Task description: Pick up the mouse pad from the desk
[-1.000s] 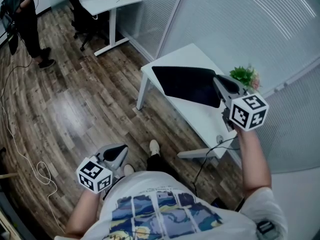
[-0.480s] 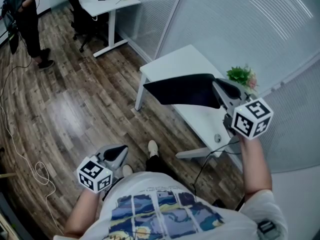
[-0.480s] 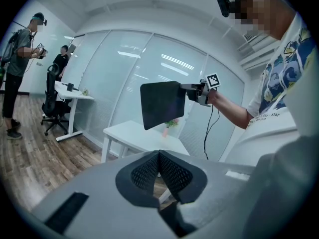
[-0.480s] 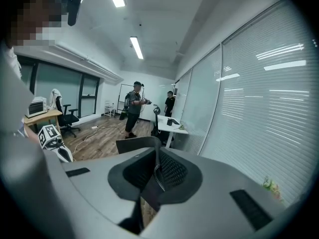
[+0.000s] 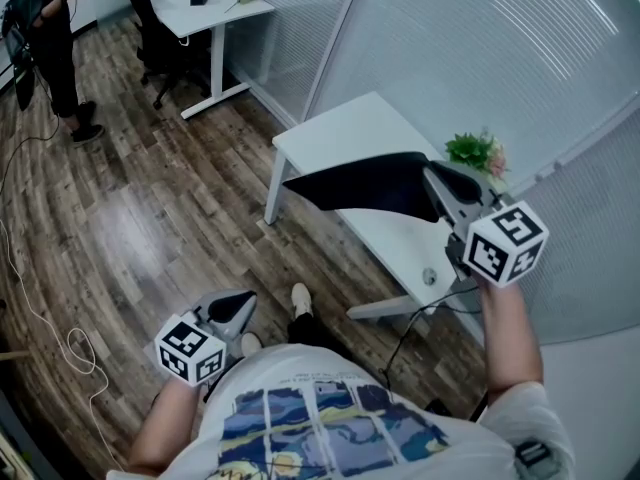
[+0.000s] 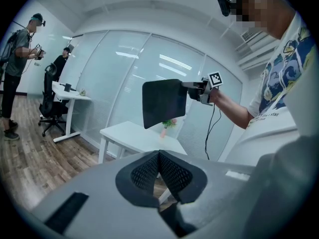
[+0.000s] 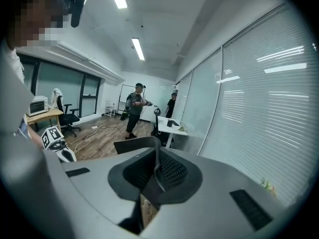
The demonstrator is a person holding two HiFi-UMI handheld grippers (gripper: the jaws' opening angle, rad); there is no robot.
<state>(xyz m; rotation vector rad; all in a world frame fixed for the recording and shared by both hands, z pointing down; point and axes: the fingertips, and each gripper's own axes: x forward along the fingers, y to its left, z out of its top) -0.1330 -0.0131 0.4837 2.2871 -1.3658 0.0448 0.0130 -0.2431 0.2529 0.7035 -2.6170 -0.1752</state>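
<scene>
Over the white desk (image 5: pixel 345 133), your right gripper (image 5: pixel 436 176) pinches the mouse pad (image 5: pixel 360 183); your left gripper (image 5: pixel 236 304) hangs well apart, jaws pressed together.

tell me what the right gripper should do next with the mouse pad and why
Probably lift the mouse pad a little higher and toward the body: the right gripper is shut on its edge, and it hangs clear above the desk, with the plant close beside the gripper.

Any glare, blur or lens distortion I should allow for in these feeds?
Head view: sharp, a glare patch on the wooden floor. Left gripper view: fisheye bending, dark corners, mouse pad a black shape against bright glass wall. Right gripper view: same bending, ceiling lights blown out.
</scene>
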